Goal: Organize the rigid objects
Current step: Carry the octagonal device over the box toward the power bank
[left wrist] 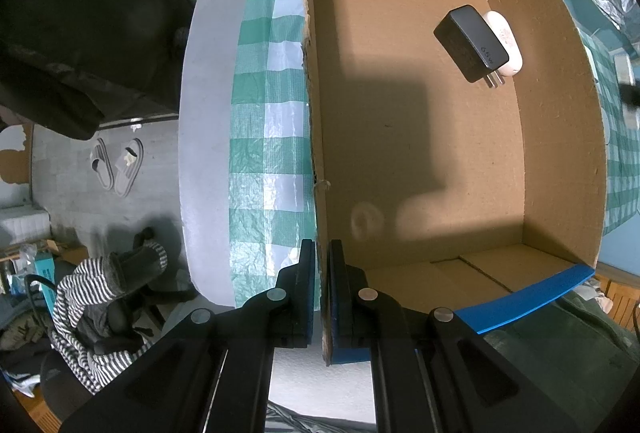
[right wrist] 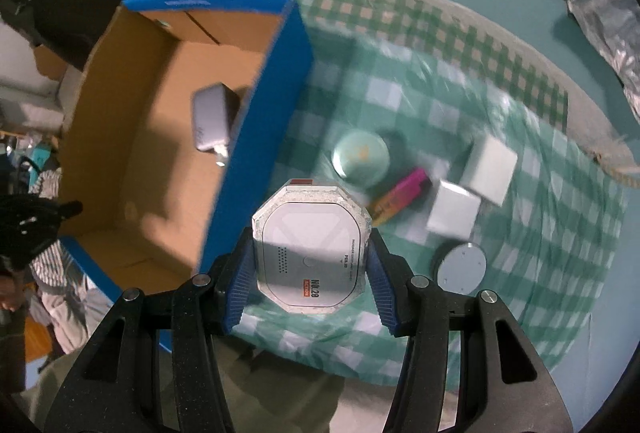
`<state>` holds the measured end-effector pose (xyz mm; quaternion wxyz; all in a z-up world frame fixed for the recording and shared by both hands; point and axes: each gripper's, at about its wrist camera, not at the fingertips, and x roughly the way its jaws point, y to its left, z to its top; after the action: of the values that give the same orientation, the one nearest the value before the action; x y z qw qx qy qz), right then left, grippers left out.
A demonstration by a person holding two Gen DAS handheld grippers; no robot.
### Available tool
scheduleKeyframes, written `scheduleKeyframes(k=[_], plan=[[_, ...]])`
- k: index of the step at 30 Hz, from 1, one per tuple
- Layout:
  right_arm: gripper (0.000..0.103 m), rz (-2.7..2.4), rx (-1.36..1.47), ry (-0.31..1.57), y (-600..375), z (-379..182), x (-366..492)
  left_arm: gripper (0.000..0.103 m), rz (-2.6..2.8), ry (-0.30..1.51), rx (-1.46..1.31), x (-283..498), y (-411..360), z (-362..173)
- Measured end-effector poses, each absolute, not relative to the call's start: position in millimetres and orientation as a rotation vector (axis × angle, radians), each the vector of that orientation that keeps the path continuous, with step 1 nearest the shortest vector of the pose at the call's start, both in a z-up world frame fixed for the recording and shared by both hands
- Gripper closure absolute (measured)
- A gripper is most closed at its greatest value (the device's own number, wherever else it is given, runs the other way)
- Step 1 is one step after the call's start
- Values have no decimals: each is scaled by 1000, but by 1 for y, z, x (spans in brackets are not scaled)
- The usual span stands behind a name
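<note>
My left gripper (left wrist: 322, 289) is shut on the left wall of the cardboard box (left wrist: 316, 137), which has blue outer sides. Inside lie a black charger (left wrist: 470, 43) and a white oval case (left wrist: 504, 41) at the far right. My right gripper (right wrist: 310, 265) is shut on a grey octagonal device (right wrist: 312, 245) and holds it above the checkered cloth, just right of the box's blue wall (right wrist: 260, 137). The charger also shows in the right wrist view (right wrist: 210, 121).
On the green checkered cloth (right wrist: 420, 81) lie a round mint tin (right wrist: 360, 155), a pink and orange lighter (right wrist: 400, 195), two white cubes (right wrist: 454, 209), (right wrist: 492, 163) and a grey disc (right wrist: 462, 267). A table edge (left wrist: 204, 137) runs left of the box.
</note>
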<state>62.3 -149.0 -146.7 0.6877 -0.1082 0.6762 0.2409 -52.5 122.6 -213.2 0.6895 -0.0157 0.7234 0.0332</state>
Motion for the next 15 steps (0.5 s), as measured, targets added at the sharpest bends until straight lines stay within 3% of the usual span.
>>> scheduleKeyframes(k=[15], plan=[[50,698,-384,1428,-68,-127,69,97,75,1618,-35,-54,122,-213]])
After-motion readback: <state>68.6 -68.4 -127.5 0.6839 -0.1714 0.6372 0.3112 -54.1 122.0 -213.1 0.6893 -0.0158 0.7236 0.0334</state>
